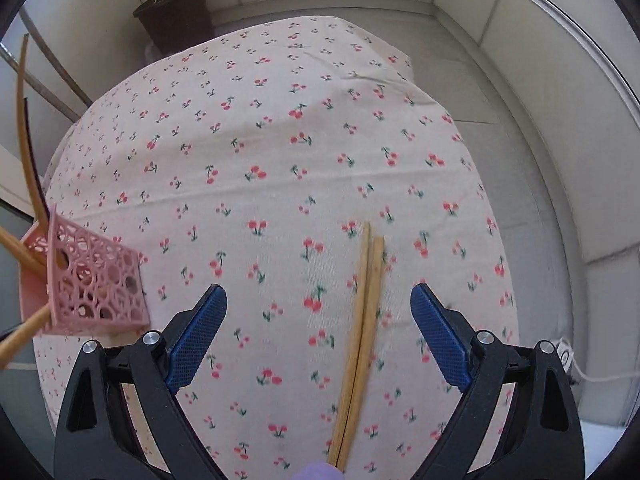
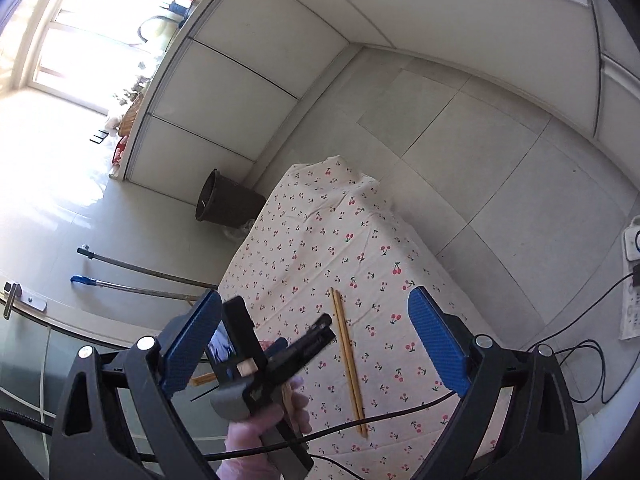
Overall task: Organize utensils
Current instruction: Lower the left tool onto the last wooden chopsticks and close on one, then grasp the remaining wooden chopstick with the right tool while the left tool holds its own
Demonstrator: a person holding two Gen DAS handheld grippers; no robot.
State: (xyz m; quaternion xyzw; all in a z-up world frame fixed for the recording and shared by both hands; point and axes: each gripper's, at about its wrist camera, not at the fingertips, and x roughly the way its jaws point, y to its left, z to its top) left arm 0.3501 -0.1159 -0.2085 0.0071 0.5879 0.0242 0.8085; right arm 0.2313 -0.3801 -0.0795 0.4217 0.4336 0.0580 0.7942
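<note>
Both jaws open, nothing gripped; one pair of chopsticks lying loose on the surface.

My left gripper (image 1: 319, 320) hangs over the cherry-print cloth (image 1: 256, 128) with its blue pads spread wide; the two wooden chopsticks (image 1: 362, 328) lie side by side on the cloth between the pads, touched by neither. At the left edge of that view the pink lattice holder (image 1: 94, 280) stands tilted, with several sticks (image 1: 24, 128) poking out of it. My right gripper (image 2: 316, 344) is held higher and farther back, its pads also wide apart and empty; through it I see the left gripper (image 2: 280, 360) in a gloved hand (image 2: 260, 432) just beside the chopsticks (image 2: 347, 356). Dark bin (image 2: 228, 200) on the floor past the far end of the surface.
</note>
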